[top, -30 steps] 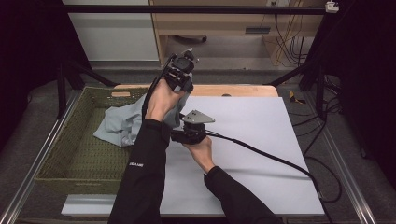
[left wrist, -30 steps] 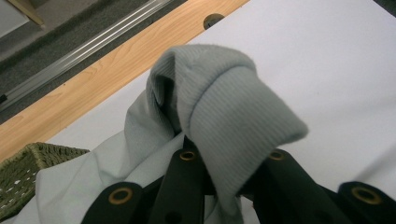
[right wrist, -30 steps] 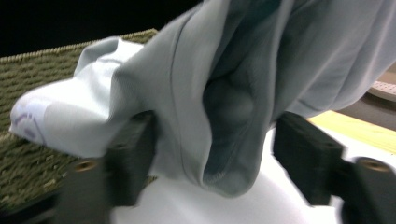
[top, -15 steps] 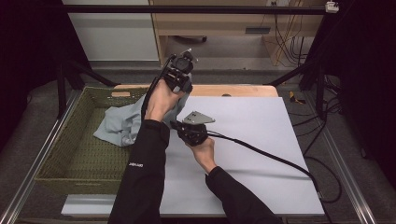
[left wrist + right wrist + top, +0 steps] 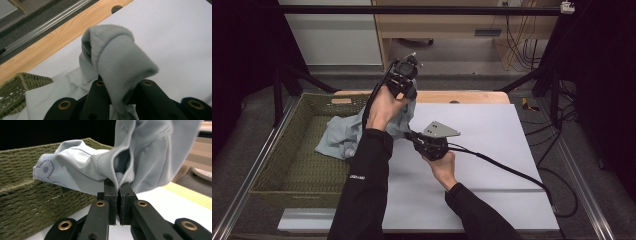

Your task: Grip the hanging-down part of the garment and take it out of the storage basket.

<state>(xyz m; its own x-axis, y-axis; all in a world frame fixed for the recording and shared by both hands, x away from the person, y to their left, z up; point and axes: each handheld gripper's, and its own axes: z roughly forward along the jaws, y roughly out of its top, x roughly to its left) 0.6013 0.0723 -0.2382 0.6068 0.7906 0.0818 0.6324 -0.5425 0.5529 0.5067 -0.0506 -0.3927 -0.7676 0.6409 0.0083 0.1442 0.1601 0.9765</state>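
A pale grey-blue sweatshirt point(image 5: 343, 135) hangs from the right wall of the green woven basket point(image 5: 287, 165) at the left of the high view, held by both tools. The left gripper point(image 5: 404, 80), raised at upper centre, is clamped on a ribbed cuff point(image 5: 117, 62) that folds over its jaws. The right gripper point(image 5: 417, 137), low at centre over the white table sheet point(image 5: 492, 150), pinches a seamed edge point(image 5: 119, 178) between nearly closed jaws.

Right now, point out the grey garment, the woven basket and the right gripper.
grey garment point(image 5: 117, 55), left gripper view, ribbed cuff.
woven basket point(image 5: 307, 167), high view, bare floor.
right gripper point(image 5: 117, 202), right gripper view, between its tips.
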